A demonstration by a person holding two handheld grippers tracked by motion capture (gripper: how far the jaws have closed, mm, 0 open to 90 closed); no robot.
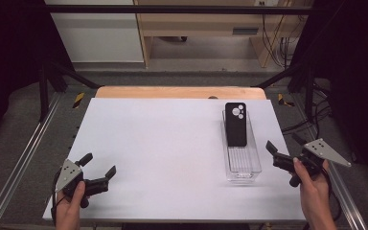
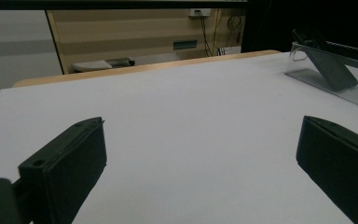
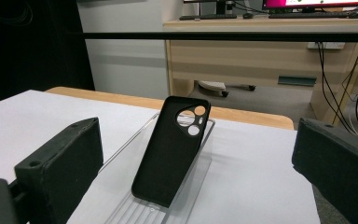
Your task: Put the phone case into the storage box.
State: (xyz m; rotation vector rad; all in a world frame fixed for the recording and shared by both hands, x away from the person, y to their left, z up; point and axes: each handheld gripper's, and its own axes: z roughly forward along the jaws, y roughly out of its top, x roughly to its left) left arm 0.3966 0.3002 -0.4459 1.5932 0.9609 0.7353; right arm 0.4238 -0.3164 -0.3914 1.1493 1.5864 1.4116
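In the clear tray, a black phone case leans (tilted)

You hold the left gripper and right gripper low at opposite sides, jaws spread wide, empty.

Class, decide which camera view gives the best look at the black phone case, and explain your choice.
The right gripper view: the black phone case stands close and large, tilted in the clear tray, its camera cut-outs plain. The high view shows it small, from above. The left gripper view catches it at the frame's edge, far off and dim.
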